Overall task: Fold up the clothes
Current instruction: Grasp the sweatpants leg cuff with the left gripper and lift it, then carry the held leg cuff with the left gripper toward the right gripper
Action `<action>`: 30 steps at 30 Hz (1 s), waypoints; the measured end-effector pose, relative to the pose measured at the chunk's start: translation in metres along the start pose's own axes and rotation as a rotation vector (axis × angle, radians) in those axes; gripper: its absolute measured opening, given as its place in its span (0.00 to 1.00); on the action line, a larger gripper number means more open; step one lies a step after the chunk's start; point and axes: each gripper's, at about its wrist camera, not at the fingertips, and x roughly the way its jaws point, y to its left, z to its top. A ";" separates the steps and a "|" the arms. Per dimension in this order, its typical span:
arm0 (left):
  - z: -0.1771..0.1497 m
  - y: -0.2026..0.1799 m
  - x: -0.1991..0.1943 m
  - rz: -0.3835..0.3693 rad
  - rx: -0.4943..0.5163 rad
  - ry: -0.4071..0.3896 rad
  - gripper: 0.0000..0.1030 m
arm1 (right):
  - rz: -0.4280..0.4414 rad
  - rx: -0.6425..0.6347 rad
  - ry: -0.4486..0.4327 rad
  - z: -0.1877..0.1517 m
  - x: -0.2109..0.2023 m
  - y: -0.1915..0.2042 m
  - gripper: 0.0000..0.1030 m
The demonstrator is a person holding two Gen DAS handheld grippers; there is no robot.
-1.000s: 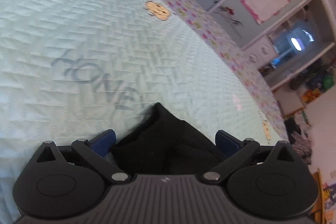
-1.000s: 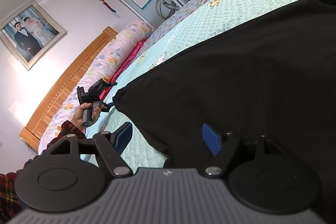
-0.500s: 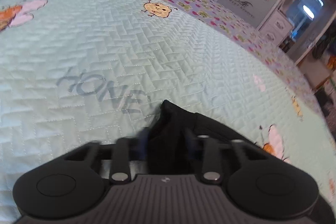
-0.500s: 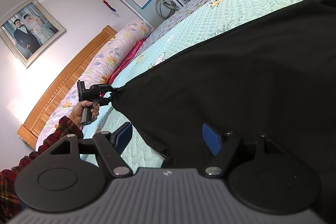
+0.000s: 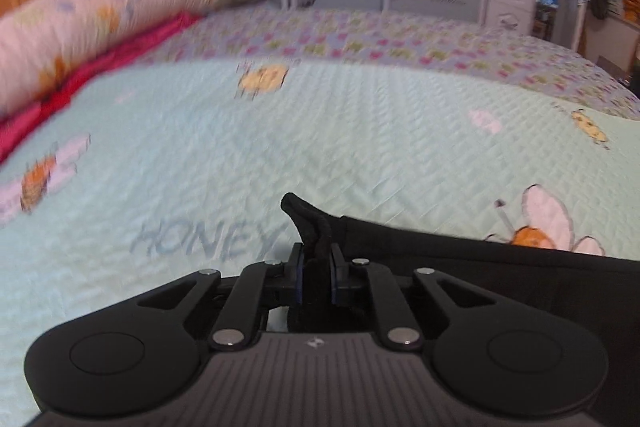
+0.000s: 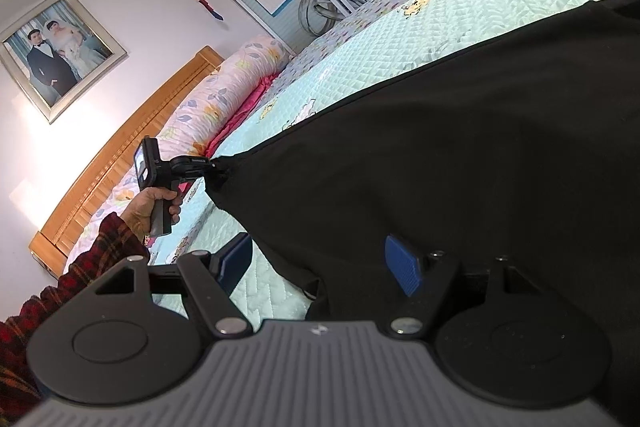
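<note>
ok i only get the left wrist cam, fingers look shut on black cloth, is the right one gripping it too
observer: no, the right gripper is open, its blue fingers wide apart, with the edge of the black garment running between them.
operator: how does the cloth lie over there
observer: it spreads broadly over the mint quilt, and one corner is drawn to a point at the left gripper.
operator: anything near that corner
observer: only the hand on the left gripper's handle, with a red plaid sleeve behind it.
</note>
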 end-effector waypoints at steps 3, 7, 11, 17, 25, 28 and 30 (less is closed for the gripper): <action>0.002 -0.011 -0.037 -0.070 0.050 -0.078 0.11 | 0.000 -0.002 0.001 0.001 0.001 0.000 0.72; 0.004 -0.027 -0.091 -0.174 0.118 -0.184 0.11 | -0.002 -0.009 0.004 0.002 0.003 0.000 0.72; -0.007 -0.048 -0.163 -0.289 0.229 -0.276 0.11 | -0.006 -0.012 0.002 0.002 0.002 0.001 0.72; -0.074 -0.090 -0.290 -0.466 0.476 -0.386 0.11 | -0.023 -0.022 -0.004 0.001 0.000 0.008 0.72; -0.177 -0.116 -0.335 -0.629 0.649 -0.285 0.11 | -0.087 0.038 -0.040 -0.010 -0.019 0.023 0.72; -0.206 -0.116 -0.324 -0.655 0.639 -0.207 0.12 | -0.078 0.084 -0.086 -0.026 -0.041 0.032 0.72; -0.225 -0.116 -0.317 -0.671 0.632 -0.154 0.14 | -0.039 0.113 -0.105 -0.042 -0.054 0.037 0.73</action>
